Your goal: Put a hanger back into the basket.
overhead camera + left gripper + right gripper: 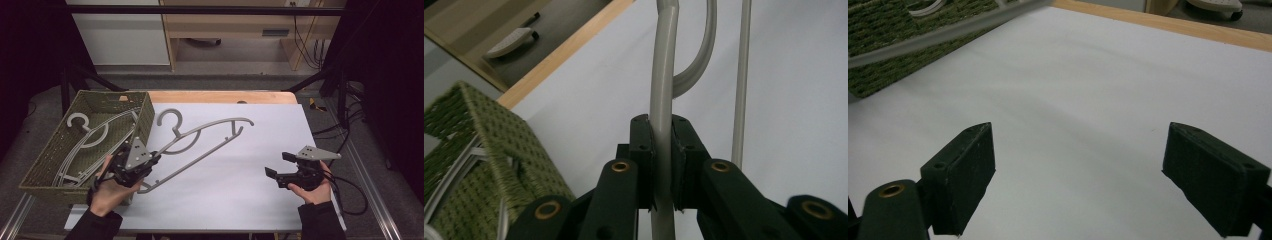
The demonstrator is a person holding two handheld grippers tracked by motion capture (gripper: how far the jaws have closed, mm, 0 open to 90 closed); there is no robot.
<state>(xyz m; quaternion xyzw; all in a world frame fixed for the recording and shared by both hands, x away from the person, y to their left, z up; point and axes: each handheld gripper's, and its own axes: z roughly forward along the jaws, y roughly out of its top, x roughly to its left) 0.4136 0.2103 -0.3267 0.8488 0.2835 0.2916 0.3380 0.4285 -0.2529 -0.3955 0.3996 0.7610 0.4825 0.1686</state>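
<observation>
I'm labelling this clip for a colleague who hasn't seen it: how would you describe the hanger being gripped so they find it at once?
Start at the green woven basket on the left of the white table. Just right of it a grey plastic hanger lies on the white surface, hook toward the far edge. Unlike the hangers in the basket, it is outside, with the left gripper shut on its lower end.

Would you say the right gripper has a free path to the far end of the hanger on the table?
Probably yes: the right gripper is open, holds nothing, and bare white table lies between it and the hanger, held by the left gripper.
</observation>
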